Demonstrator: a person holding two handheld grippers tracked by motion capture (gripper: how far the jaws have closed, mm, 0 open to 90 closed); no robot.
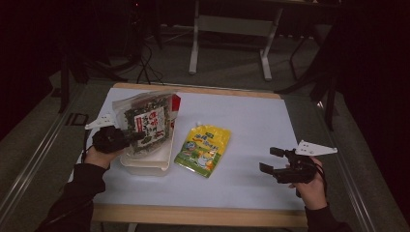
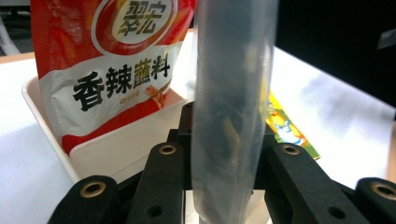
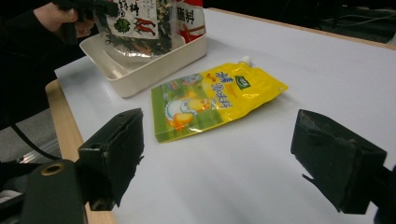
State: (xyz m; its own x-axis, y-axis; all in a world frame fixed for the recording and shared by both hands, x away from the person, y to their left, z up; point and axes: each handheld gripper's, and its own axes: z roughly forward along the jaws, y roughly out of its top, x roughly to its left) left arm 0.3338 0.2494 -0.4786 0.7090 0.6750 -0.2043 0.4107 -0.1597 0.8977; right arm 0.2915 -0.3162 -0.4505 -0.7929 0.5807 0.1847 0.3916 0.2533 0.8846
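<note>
My right gripper point(image 1: 274, 166) rests nearest me with its jaws wide apart and nothing between them, well right of the white tray point(image 1: 162, 162). The yellow spouted pouch point(image 1: 203, 150) lies flat just right of that tray; its green label carries writing too small for me to read. My left gripper point(image 1: 138, 137) is clamped on the clear seaweed-mix bag point(image 1: 147, 123), holding it upright over the tray, perhaps touching its floor. Behind it in the tray stands a red sachet point(image 2: 112, 60) printed 翠宏 and 香辣蘸料.
</note>
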